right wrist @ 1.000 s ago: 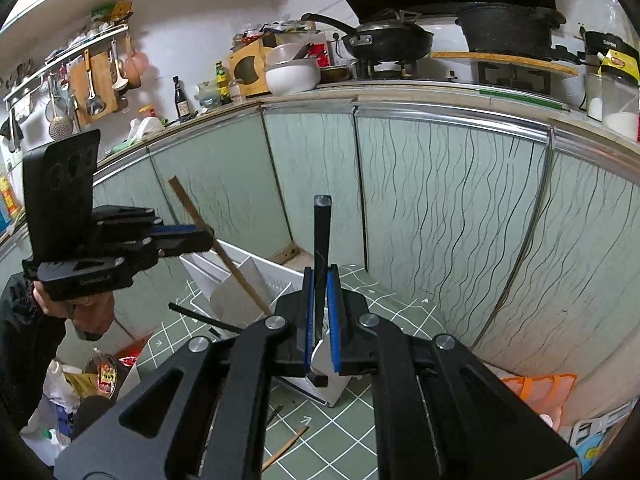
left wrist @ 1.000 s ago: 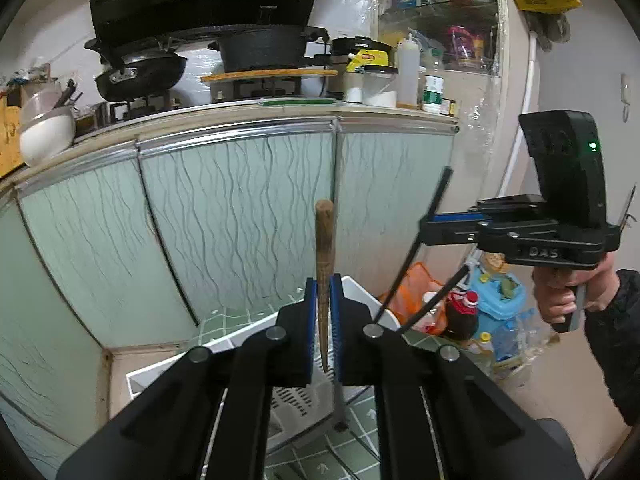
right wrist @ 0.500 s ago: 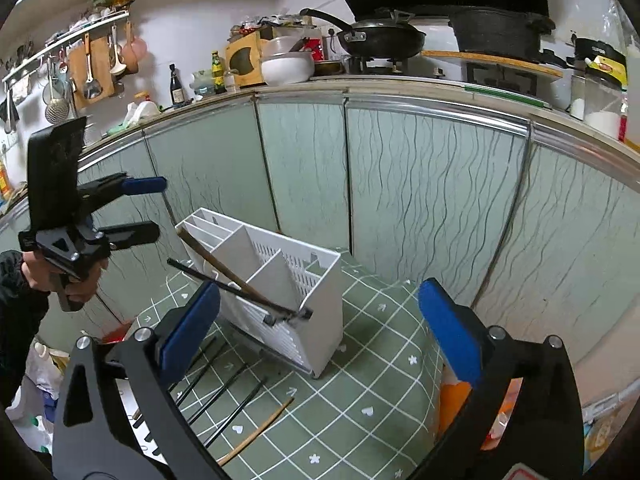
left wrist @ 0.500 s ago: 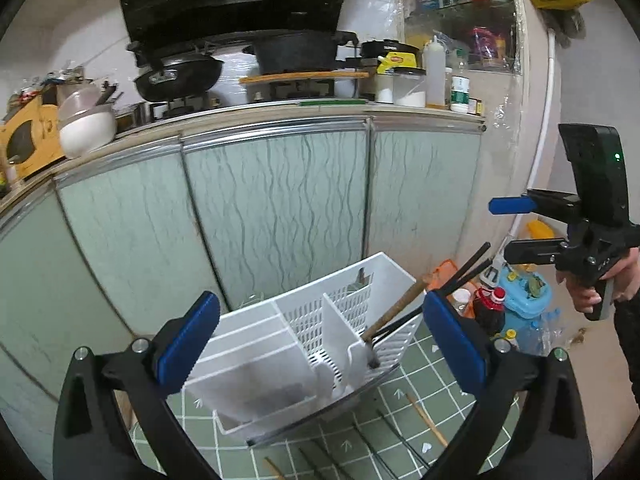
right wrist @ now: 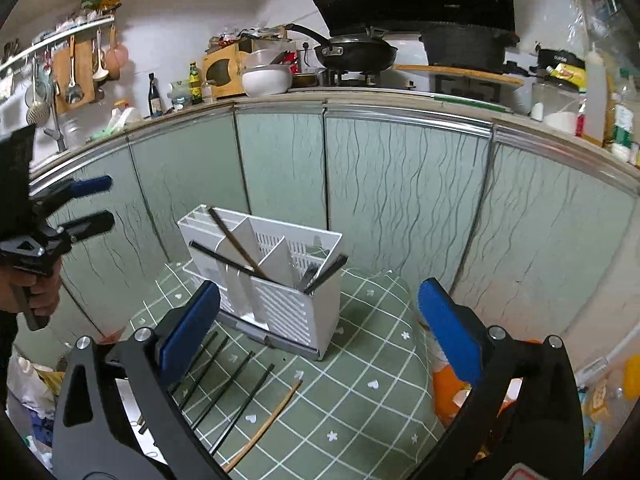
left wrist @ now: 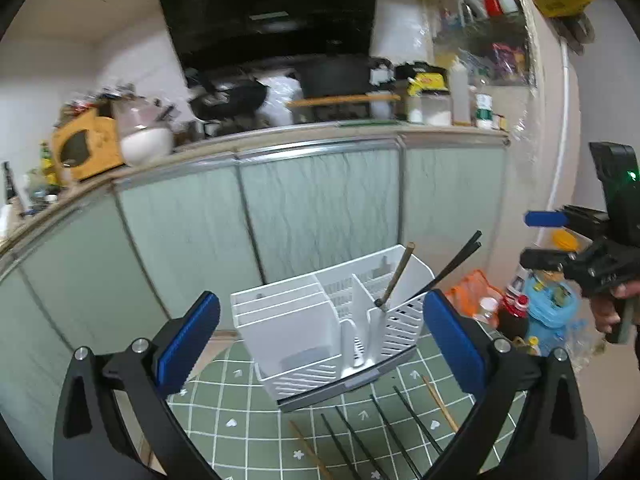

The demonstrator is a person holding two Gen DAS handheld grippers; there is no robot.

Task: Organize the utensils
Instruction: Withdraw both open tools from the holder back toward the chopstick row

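- Left gripper (left wrist: 320, 332): jaws spread wide, nothing between the blue pads, which flank the white utensil holder (left wrist: 296, 332) without touching it.
- Right gripper (right wrist: 320, 328): jaws likewise fully apart and empty, holder (right wrist: 280, 304) seen between them.
- Both pairs of jaws just opened; nothing between either now.
- Holder standing upright on the green checked mat (left wrist: 248, 408), towards its far edge, near the pale cabinet doors (right wrist: 400, 200).
- Inside the holder: one brown chopstick (left wrist: 396, 276) and two black chopsticks (left wrist: 452, 268) leaning out over its rim; which compartment each sits in differs by view and cannot be told for sure.
- Only in the right wrist view: black pieces (right wrist: 324, 276) poking up at the holder's near corner, too dark to identify.
- Loose on the mat at the near edge: several black chopsticks (right wrist: 240, 392) and a brown one (right wrist: 272, 420); lower ends cut off behind the gripper arms in both views.
- Left wrist view blurred; counter clutter there hard to make out, sharper in the right wrist view: wok (right wrist: 352, 54), white bowl (right wrist: 266, 78).
- Each view catches the other gripper at its side edge, held by a hand (left wrist: 612, 308), partly cropped.
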